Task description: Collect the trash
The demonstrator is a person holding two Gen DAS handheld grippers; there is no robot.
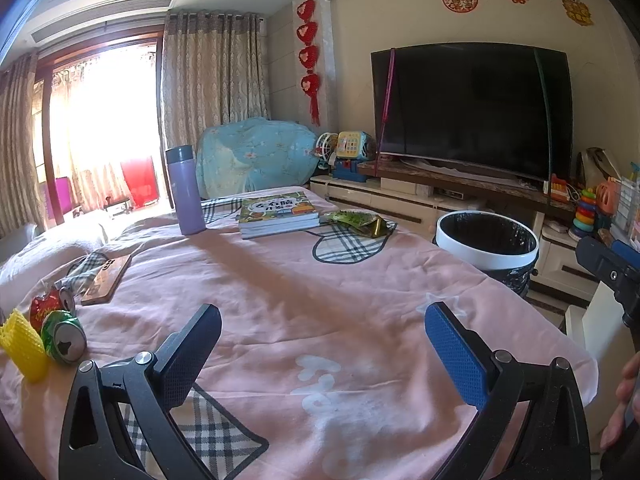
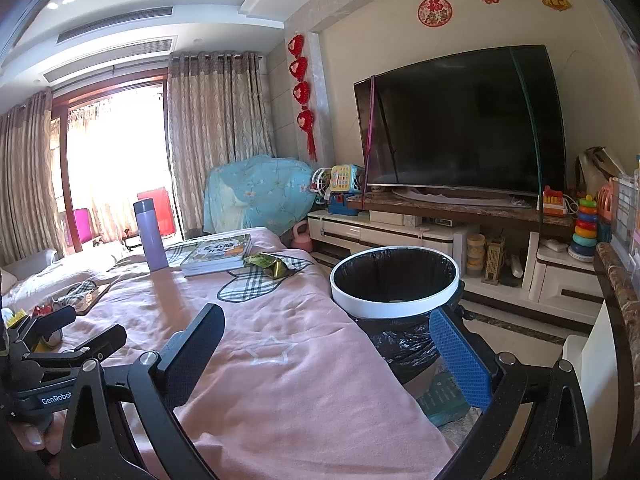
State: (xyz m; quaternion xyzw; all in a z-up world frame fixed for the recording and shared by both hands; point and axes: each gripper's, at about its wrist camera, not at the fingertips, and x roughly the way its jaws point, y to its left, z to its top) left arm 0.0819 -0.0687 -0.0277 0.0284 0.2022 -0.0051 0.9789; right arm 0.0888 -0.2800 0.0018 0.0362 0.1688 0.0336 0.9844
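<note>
Left gripper (image 1: pixel 323 354) jaws apart, empty; green can (image 1: pixel 64 336) nearby.

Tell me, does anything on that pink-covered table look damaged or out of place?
Yes. Two crushed cans, one green and one red, lie on their sides at the table's left edge beside a yellow foam net. A crumpled green wrapper sits next to the books.
</note>
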